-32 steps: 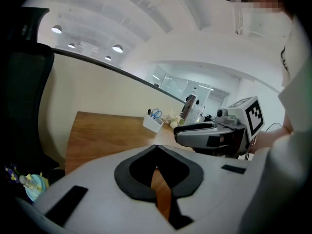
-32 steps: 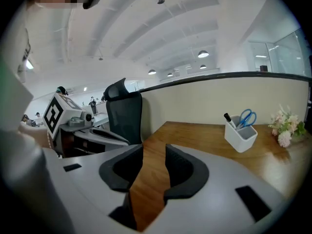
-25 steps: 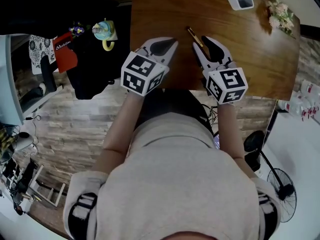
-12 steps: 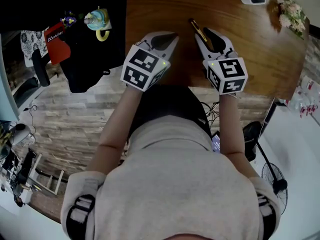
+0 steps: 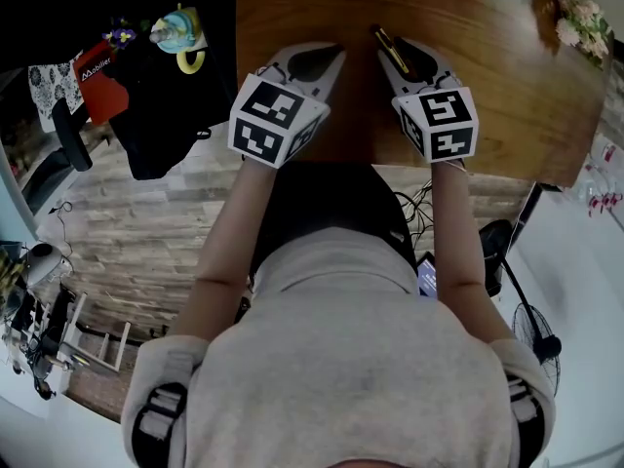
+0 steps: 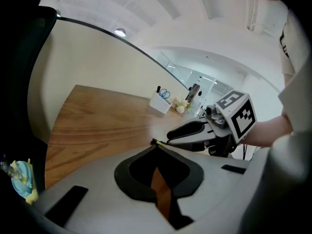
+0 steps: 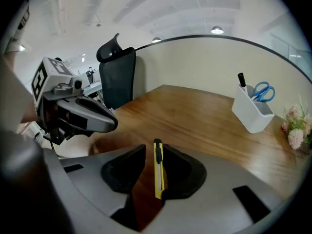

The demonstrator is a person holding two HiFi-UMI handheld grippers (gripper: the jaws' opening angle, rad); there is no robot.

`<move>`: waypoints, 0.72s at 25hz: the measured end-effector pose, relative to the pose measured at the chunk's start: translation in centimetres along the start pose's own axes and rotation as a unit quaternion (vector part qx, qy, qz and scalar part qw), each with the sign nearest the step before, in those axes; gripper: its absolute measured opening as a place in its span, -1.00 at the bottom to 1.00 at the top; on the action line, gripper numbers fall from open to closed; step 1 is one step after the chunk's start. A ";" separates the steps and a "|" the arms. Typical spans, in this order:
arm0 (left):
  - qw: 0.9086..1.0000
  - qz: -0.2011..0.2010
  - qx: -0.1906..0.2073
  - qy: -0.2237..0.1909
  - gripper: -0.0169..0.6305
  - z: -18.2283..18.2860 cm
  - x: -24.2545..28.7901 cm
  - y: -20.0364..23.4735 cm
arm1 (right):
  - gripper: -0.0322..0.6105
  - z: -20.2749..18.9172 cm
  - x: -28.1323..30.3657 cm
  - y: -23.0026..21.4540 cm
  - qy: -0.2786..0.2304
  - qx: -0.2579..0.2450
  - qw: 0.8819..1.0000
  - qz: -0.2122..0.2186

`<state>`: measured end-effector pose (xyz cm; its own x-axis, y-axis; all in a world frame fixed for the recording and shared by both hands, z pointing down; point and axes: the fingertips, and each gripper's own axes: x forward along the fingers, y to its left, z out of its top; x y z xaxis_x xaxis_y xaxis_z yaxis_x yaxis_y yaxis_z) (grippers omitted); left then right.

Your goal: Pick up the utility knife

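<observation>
The utility knife, yellow with a black end, lies flat on the wooden table near its front edge. My right gripper has come down over it, pointing steeply downward. In the right gripper view the knife lies lengthwise between the jaws, close against the right pad, with a gap of bare wood on its left. These jaws are closing. My left gripper hovers just left of it, tips together, with nothing between them. In the left gripper view the knife's tip shows beside the right gripper.
A white pen holder with blue scissors stands at the table's far right, with small flowers next to it. A black office chair stands beyond the table's left side. The table's front edge lies right under both grippers.
Both grippers have sunk toward the table. The right one has tipped further down and now straddles the knife, which lay just ahead of its tips before.
</observation>
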<state>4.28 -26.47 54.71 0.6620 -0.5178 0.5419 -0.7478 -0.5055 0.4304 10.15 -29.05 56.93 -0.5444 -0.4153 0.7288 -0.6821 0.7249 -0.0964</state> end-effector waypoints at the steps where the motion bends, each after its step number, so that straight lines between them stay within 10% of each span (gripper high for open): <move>1: 1.000 -0.002 0.001 -0.001 -0.91 0.1 0.1 0.0 | -0.52 -0.1 0.2 -0.2 0.003 -0.002 1.000 -0.001; 18: 1.000 -0.007 -0.002 -0.012 -0.91 0.2 0.1 0.2 | -0.68 -1.3 2.3 0.2 0.049 -0.048 0.998 -0.002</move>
<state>4.16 -26.74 54.69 0.6741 -0.5271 0.5175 -0.7380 -0.5105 0.4413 9.36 -29.14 59.43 -0.4889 -0.3663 0.7917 -0.6310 0.7752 -0.0311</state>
